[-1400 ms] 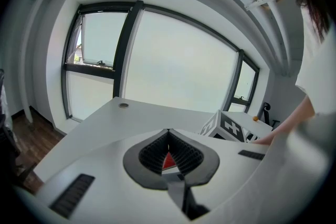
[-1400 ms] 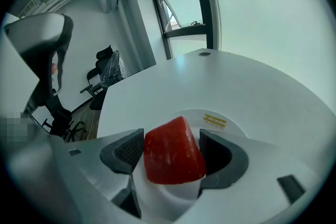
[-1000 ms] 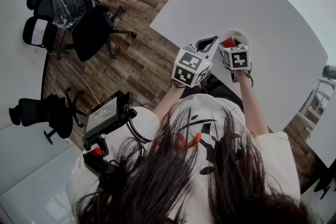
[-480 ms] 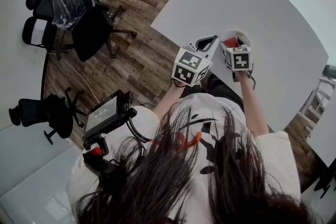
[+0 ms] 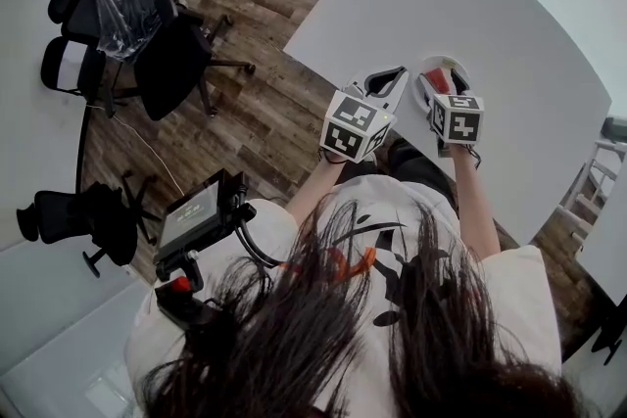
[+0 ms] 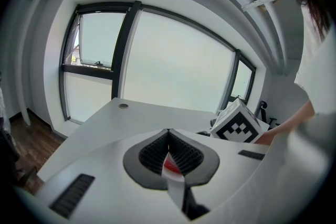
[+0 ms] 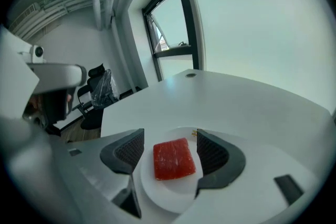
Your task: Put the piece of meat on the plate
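The piece of meat [image 7: 174,159] is lying flat on the white plate [image 7: 167,198]. The plate is sitting on the white surface [image 7: 252,107], near the edge closest to the person, as the head view is showing. The right gripper [image 7: 169,140] is hovering low over the plate with its 2 jaws spread wide, 1 on each side of the meat, and is gripping nothing. A strip of bare plate is showing between the left-hand pad and the meat. The right-hand pad is sitting much closer, and light contact there cannot be ruled out. The left gripper [image 6: 168,132] is idling beside the right one, off the plate, with its jaws pressed together at the tips and holding nothing. A sliver of red and white is showing through the slit lower down, and its source cannot be determined. Judging from this layout, the placement itself is looking complete, and the step in hand is clearing the right gripper from the plate. Doing that well is calling for keeping the jaws at full spread and backing them out along their own axis, rising as they go. Sideways drift is the main risk, since the closer pad could be dragging the meat toward the rim. Dipping the tips is the 2nd risk, since a light plate this near the edge is likely to slide or tilt if its rim is being pressed.
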Available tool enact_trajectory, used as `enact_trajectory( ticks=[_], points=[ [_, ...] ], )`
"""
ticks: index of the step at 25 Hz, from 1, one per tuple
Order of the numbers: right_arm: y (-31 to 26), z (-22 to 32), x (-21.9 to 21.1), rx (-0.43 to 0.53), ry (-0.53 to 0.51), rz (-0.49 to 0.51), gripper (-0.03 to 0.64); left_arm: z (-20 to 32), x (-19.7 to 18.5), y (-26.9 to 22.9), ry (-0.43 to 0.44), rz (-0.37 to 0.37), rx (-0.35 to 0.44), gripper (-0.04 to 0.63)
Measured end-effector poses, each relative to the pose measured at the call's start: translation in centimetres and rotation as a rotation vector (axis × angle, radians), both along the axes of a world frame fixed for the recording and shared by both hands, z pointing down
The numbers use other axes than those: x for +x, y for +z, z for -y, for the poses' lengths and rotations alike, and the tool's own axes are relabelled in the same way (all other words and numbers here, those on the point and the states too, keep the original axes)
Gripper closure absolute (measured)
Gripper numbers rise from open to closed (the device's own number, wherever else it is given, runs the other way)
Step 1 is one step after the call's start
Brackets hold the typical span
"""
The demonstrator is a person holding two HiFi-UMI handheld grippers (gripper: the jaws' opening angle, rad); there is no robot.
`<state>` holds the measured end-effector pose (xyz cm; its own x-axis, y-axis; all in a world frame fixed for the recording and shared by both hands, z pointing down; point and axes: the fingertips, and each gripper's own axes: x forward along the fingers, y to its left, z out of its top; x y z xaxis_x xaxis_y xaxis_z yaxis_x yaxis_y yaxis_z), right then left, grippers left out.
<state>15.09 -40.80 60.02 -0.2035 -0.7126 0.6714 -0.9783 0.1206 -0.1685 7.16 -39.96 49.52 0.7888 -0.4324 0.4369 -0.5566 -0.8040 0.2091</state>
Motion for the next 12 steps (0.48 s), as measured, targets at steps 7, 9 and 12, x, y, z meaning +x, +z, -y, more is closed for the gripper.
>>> enact_trajectory(
  ticks=[7, 9, 12],
  points=[
    [-4.3, -3.1, -0.5, 0.120, 0.146, 0.183, 0.302, -1.8, -1.0, -0.6, 0.041, -0.020, 0.019, 0.591],
    [-6.4, -5.6, -2.0, 0.147, 0.178, 0.210, 0.302, -4.0, -2.3, -1.7, 0.055, -0.037, 0.021, 0.591],
    [-8.5, -9.3, -2.8, 0.190, 0.223, 0.209, 0.382, -7.7, -2.8, -2.0, 0.089, -0.052, 0.013, 0.591]
  ],
)
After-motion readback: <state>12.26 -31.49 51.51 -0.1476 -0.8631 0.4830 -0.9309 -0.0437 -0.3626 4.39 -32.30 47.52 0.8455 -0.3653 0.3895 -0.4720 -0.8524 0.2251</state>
